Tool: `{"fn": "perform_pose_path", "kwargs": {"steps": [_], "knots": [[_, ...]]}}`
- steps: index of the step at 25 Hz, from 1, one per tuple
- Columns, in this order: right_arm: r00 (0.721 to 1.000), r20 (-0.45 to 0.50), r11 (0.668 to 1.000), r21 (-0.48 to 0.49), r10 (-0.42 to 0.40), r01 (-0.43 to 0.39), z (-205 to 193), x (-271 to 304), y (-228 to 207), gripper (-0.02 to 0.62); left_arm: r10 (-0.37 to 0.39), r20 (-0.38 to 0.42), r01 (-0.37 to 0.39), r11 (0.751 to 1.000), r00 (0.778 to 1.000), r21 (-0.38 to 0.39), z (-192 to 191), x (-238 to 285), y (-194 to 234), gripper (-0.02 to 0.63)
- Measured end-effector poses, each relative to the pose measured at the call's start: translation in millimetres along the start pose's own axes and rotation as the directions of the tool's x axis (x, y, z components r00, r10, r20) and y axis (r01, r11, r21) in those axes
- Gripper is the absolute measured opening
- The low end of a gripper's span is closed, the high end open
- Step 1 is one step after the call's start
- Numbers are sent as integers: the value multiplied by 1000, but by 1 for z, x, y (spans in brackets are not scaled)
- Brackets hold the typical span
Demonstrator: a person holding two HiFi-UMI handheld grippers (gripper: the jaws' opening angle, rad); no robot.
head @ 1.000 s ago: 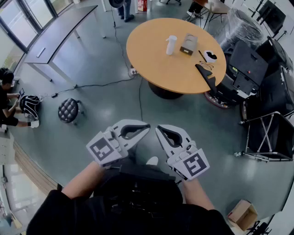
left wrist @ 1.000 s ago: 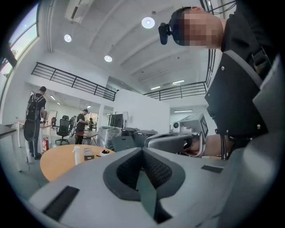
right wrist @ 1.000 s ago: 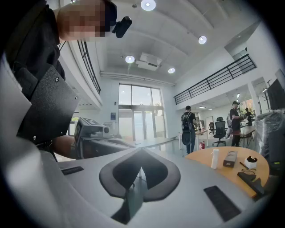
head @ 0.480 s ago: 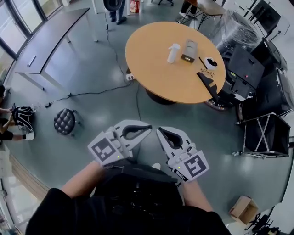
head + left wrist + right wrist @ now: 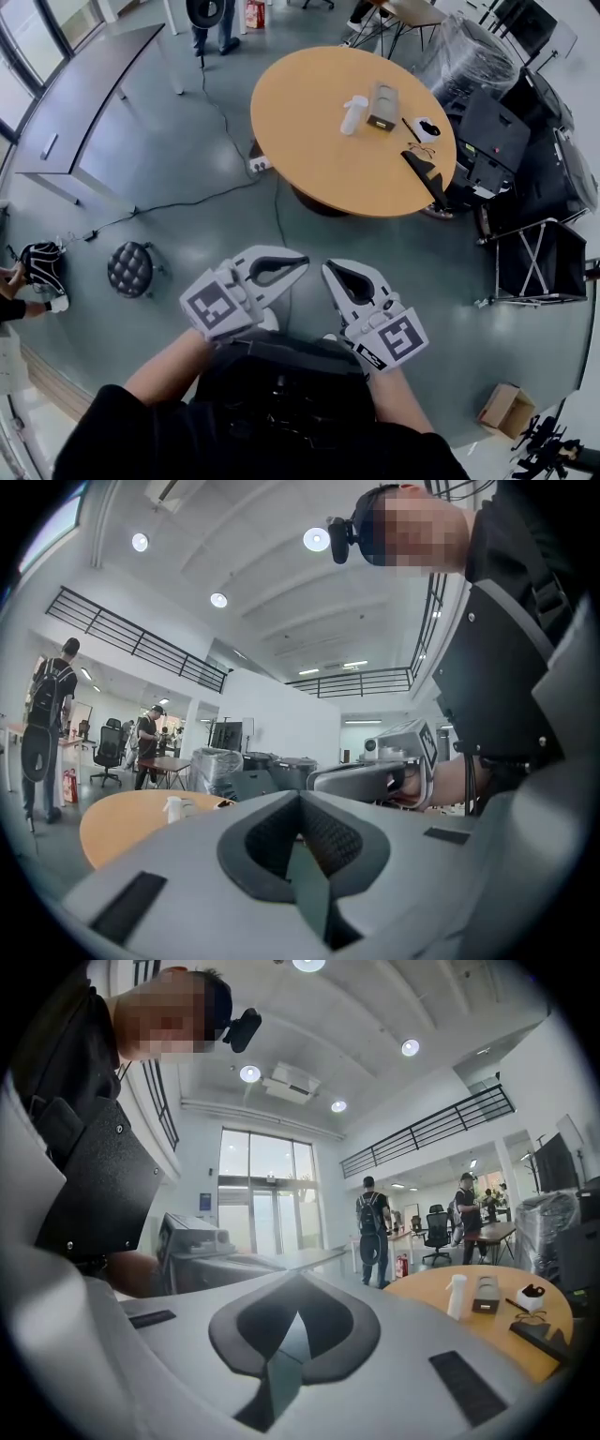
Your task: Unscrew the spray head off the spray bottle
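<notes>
A white spray bottle stands upright on the round wooden table, far ahead of me across the floor. It also shows small in the left gripper view as the spray bottle and in the right gripper view as the spray bottle. My left gripper and right gripper are held close to my body, side by side, jaws shut and nothing in them. Both are well short of the table.
A grey box, a small white item and a black object share the table. A long grey table, a black stool, floor cables, black equipment and a cardboard box surround it. People stand far back.
The whole head view has shifted: the table and the room sit slightly nearer and more centred. Both grippers keep the same place before my body, still shut.
</notes>
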State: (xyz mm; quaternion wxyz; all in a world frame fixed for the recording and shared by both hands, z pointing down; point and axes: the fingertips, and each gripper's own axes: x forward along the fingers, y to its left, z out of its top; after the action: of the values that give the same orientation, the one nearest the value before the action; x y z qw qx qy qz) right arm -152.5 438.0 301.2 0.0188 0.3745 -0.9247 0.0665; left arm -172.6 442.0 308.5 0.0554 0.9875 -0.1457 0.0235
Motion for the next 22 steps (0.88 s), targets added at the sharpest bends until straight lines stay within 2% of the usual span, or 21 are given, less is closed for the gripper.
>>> {"fn": "perform_pose_path", "kwargs": {"steps": [5, 11, 22], "knots": [[1000, -4, 1000, 3, -12, 12, 1, 5, 3, -8, -9, 0, 9, 1000, 1000, -11, -1, -6, 6, 15], [1000, -6, 1000, 16, -11, 11, -2, 5, -28, -8, 6, -12, -7, 1000, 1000, -21, -2, 16, 22, 15], [996, 9, 996, -4, 89, -89, 11, -2, -106, -8, 82, -10, -82, 997, 997, -5, 12, 93, 51, 15]]}}
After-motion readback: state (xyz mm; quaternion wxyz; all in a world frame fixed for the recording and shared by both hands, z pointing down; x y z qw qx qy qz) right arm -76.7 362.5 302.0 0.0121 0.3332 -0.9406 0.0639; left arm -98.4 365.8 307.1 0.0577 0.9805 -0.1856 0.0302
